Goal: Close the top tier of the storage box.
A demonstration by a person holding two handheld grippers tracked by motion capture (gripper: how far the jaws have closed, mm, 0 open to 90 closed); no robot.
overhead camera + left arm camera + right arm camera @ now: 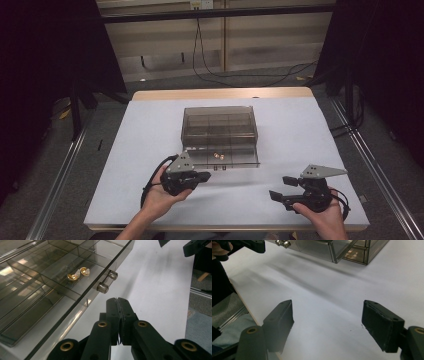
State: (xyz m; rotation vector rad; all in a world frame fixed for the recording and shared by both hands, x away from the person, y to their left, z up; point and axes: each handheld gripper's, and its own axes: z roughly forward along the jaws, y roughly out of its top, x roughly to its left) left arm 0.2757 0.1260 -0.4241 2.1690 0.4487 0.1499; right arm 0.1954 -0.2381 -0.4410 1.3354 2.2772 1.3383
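Note:
A smoky clear plastic organiser box (220, 122) stands mid-table with its bottom drawer (235, 161) pulled out toward me. Two small gold pieces (218, 156) lie in one drawer compartment, close up as gold pieces (77, 273) in the left gripper view. Twin round knobs (103, 287) stick out of the drawer front. My left gripper (206, 176) sits just in front of the drawer, a little short of the knobs; its jaws (117, 300) are shut with nothing between them. My right gripper (281, 187) hovers over bare table at the front right, open and empty (327, 315).
A white sheet (300, 135) covers the table, whose wooden edge (220, 93) shows at the back. Black cables (235, 75) lie on the floor beyond. Metal rails (60, 170) run along both sides of the table. The left gripper (249, 245) shows far off in the right gripper view.

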